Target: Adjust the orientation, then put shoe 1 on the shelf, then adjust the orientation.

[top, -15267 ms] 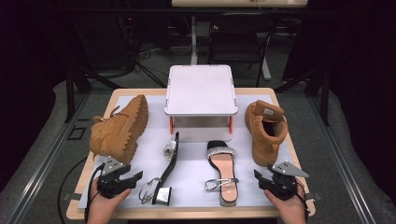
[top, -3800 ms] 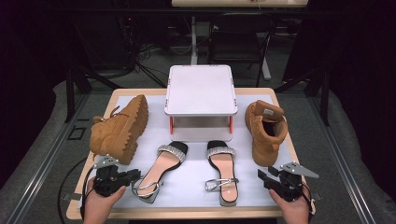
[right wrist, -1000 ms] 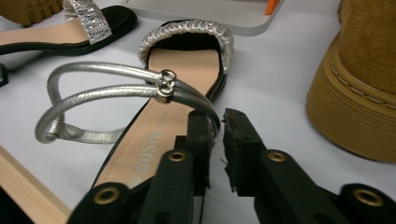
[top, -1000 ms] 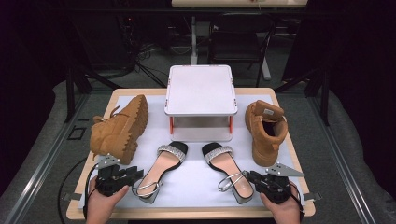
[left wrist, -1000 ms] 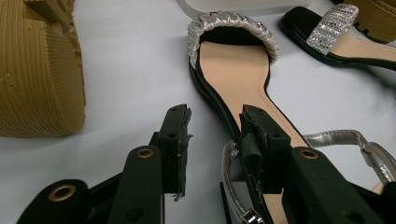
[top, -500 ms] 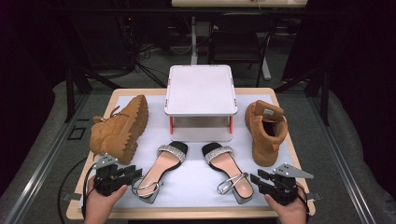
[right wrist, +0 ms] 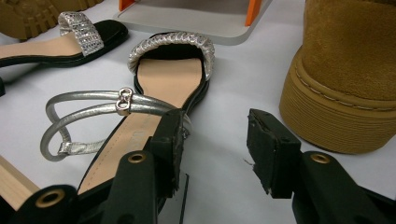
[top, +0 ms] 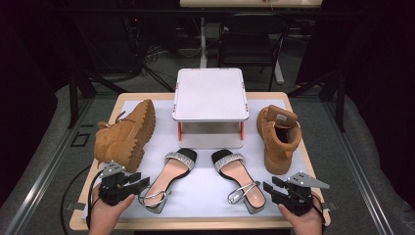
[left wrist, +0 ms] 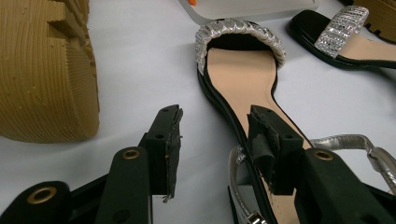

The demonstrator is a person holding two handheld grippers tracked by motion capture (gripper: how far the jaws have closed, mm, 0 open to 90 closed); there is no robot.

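**Sandal pair flat on mat, both grippers open at heel ends**

Left sandal (top: 169, 178): long axis runs from the heel near the left gripper (top: 139, 182) up and right toward the white stand (top: 209, 95); toe points away from the person. Right sandal (top: 239, 178): heel toward the right gripper (top: 268, 188), toe angled up and left, so the two toes converge below the stand.

Materials: tan insoles, black soles, glittering silver toe bands, smooth silver ankle straps with a small buckle. Tan suede boots flank them; left boot (top: 125, 134) lies on its side showing ridged lug sole, right boot (top: 279, 134) upright.

Grippers: both low at the table's near edge, jaws parted, gripping nothing. Left gripper's one jaw sits over the left sandal's heel.
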